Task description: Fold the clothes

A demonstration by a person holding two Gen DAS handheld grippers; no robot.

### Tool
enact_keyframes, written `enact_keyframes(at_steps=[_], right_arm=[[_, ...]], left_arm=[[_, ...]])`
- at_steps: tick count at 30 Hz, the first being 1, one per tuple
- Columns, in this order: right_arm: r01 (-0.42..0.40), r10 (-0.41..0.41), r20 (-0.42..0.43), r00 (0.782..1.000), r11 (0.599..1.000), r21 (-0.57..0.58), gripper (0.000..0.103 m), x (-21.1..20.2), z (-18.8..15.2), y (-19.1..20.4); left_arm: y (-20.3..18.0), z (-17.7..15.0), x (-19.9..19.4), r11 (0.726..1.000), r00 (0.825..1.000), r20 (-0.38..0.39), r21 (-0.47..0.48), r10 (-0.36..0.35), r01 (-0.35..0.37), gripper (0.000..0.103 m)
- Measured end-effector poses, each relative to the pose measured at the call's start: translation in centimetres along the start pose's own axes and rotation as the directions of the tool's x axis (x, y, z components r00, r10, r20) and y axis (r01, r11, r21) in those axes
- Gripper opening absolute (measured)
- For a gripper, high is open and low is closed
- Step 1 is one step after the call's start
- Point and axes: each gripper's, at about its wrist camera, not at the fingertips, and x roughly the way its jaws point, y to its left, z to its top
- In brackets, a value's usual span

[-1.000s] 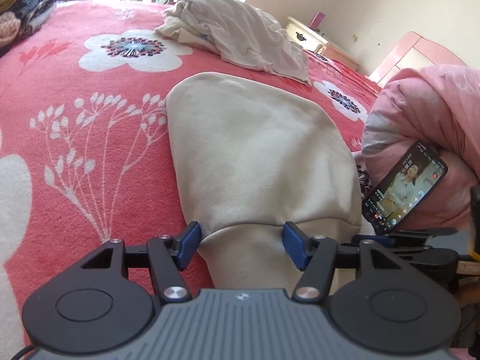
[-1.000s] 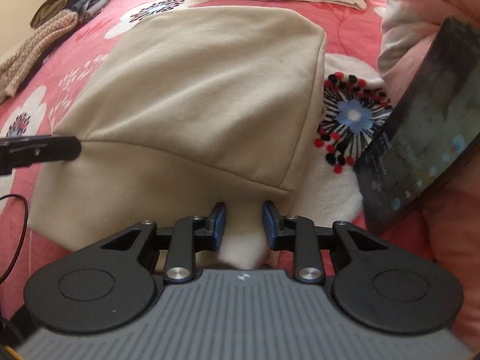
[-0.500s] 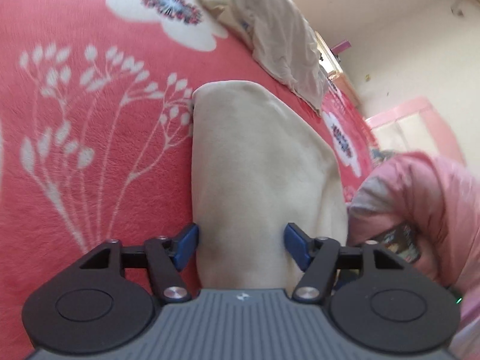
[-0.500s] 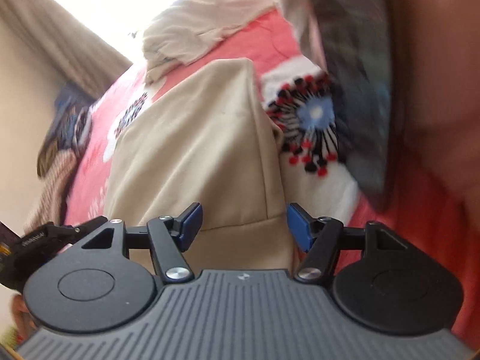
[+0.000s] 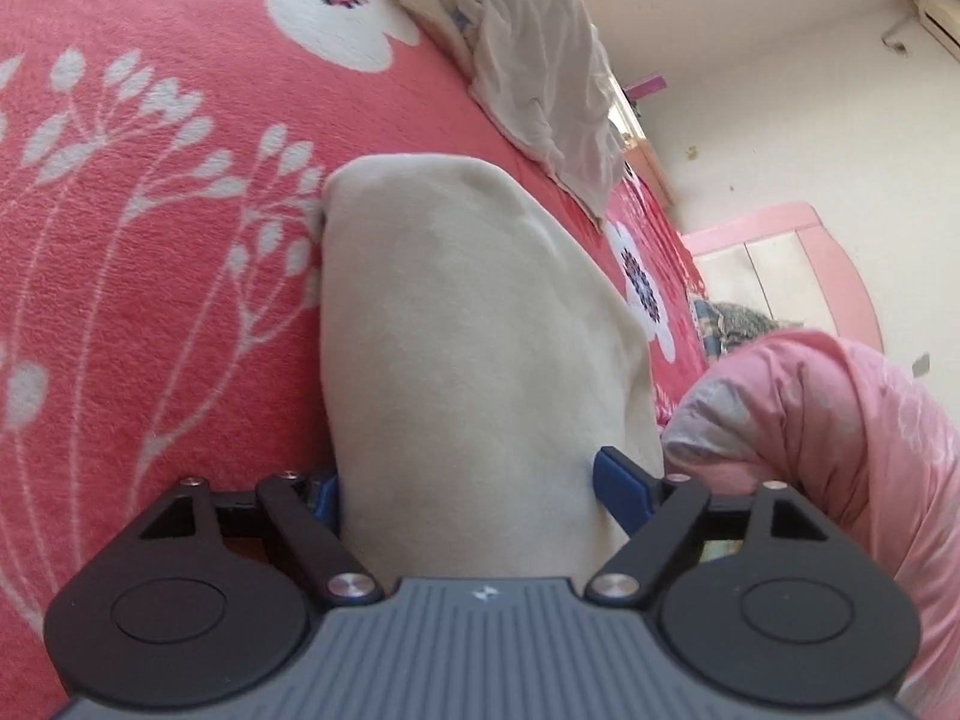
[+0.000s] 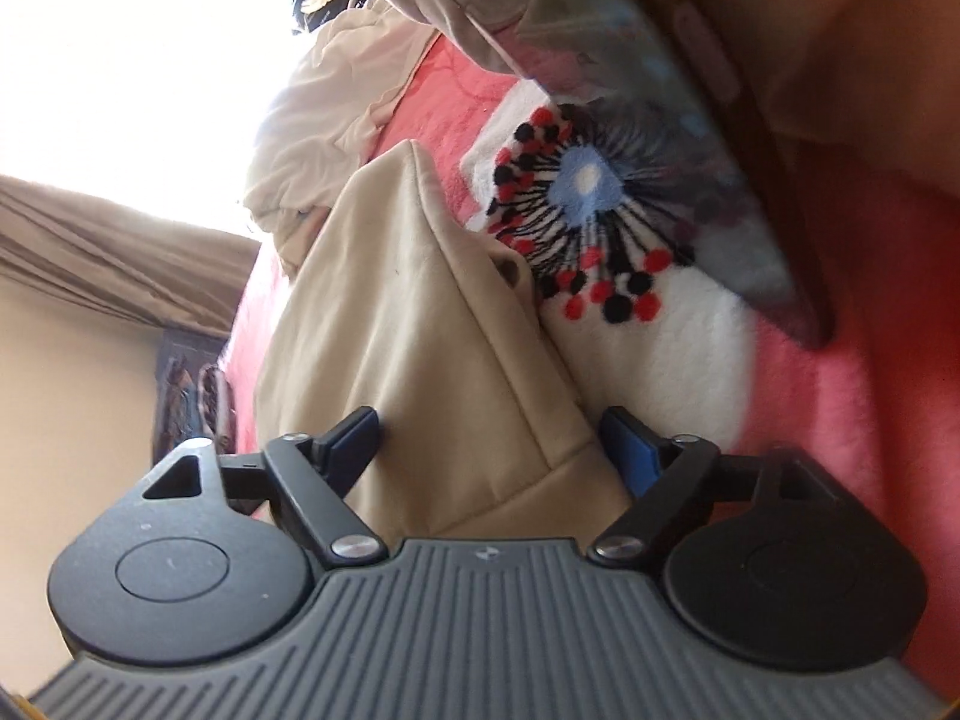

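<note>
Clothes (image 5: 474, 360), a soft, light, floppy beige piece on the red bed (image 5: 150, 240), sit between both grippers' (image 5: 474, 489) (image 6: 492, 444) opening, unclenched jaws; best pinched at the near hem, six o'clock.

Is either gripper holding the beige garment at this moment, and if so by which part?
Neither holds it. The left gripper and right gripper are both opening, with the near edge of the folded beige garment lying loose between their pads.
</note>
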Motion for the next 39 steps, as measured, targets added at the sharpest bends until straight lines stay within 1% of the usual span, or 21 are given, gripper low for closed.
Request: enact_keyframes(at_steps=[2,4,5,6,7,8,9,12,15,17,19,22,25,29,31,33,35,36,39], right_arm=[[-0.001,0.001,-0.014,1.000,1.000,-0.022,0.085,0.3,-0.1,0.5],[-0.013,0.012,-0.032,0.999,0.999,-0.031,0.085,0.4,-0.1,0.6],[-0.020,0.018,-0.038,0.999,0.999,-0.030,0.085,0.3,-0.1,0.5],[-0.021,0.020,-0.043,0.999,0.999,-0.031,0.085,0.4,-0.1,0.6],[-0.023,0.021,-0.047,0.999,0.999,-0.033,0.084,0.4,-0.1,0.6],[-0.024,0.021,-0.053,0.998,0.999,-0.041,0.083,0.5,-0.1,0.8],[-0.023,0.020,-0.059,0.998,0.998,-0.052,0.083,0.6,-0.1,1.1],[-0.030,0.022,-0.078,0.997,0.994,-0.101,0.076,0.8,-0.6,2.5],[-0.027,0.016,-0.094,0.995,0.992,-0.121,0.073,1.2,-1.2,3.7],[-0.023,0.010,-0.102,0.995,0.992,-0.125,0.065,1.5,-1.6,4.4],[-0.018,0.004,-0.112,0.994,0.993,-0.120,0.061,1.6,-2.1,4.9],[-0.008,-0.013,-0.138,0.990,0.989,-0.149,0.060,1.6,-3.0,6.1],[-0.021,-0.019,-0.181,0.983,0.976,-0.216,0.060,2.2,-4.9,8.1],[-0.063,-0.024,-0.264,0.964,0.947,-0.315,0.060,3.8,-8.0,11.7],[-0.083,-0.044,-0.307,0.951,0.918,-0.387,0.060,4.9,-9.6,13.9],[-0.073,-0.101,-0.336,0.936,0.881,-0.467,0.062,5.6,-11.0,15.7],[-0.028,-0.178,-0.330,0.927,0.845,-0.535,0.066,5.3,-11.5,16.4],[-0.011,-0.204,-0.314,0.927,0.824,-0.566,0.067,4.7,-11.5,16.6],[0.025,-0.230,-0.273,0.934,0.805,-0.592,0.069,1.5,-10.5,16.2]], left_arm=[[0.2,-0.6,-0.4,0.999,0.999,-0.031,-0.020,-0.044,0.044,0.081],[0.4,-1.5,-0.4,0.998,0.996,-0.063,-0.017,-0.065,0.064,0.080],[0.4,-1.9,-0.3,0.997,0.995,-0.076,-0.012,-0.071,0.070,0.078],[0.2,-2.0,-0.2,0.998,0.996,-0.072,0.007,-0.058,0.058,0.078],[-0.1,-2.0,-0.1,0.999,0.996,-0.071,0.007,-0.052,0.052,0.077],[-0.2,-1.8,0.0,0.998,0.996,-0.072,-0.002,-0.056,0.056,0.075],[-0.3,-1.7,0.0,0.998,0.995,-0.072,-0.005,-0.063,0.063,0.070],[-0.1,-1.5,-0.9,0.995,0.993,-0.073,0.000,-0.097,0.097,0.059],[0.1,-1.4,-1.7,0.995,0.992,-0.070,-0.005,-0.104,0.104,0.055],[-0.1,-1.3,-2.2,0.996,0.994,-0.069,0.011,-0.088,0.089,0.052],[-0.2,-1.1,-2.9,0.996,0.994,-0.069,0.025,-0.085,0.087,0.049],[-0.1,-0.8,-5.1,0.995,0.994,-0.064,0.043,-0.083,0.086,0.047],[0.9,-0.8,-8.7,0.997,0.998,-0.045,0.052,-0.051,0.053,0.046],[3.2,-0.9,-13.9,0.999,1.000,0.003,0.025,0.023,-0.023,0.049],[4.7,-1.0,-15.5,0.998,0.998,0.001,0.000,0.070,-0.070,0.053],[5.6,-1.1,-15.9,0.994,0.994,-0.032,-0.026,0.109,-0.109,0.058],[5.3,-1.2,-15.5,0.991,0.991,-0.038,-0.016,0.132,-0.133,0.060],[5.1,-1.1,-15.7,0.989,0.989,-0.031,0.005,0.146,-0.146,0.061],[4.3,-0.7,-15.7,0.983,0.983,-0.021,0.023,0.184,-0.183,0.062]])
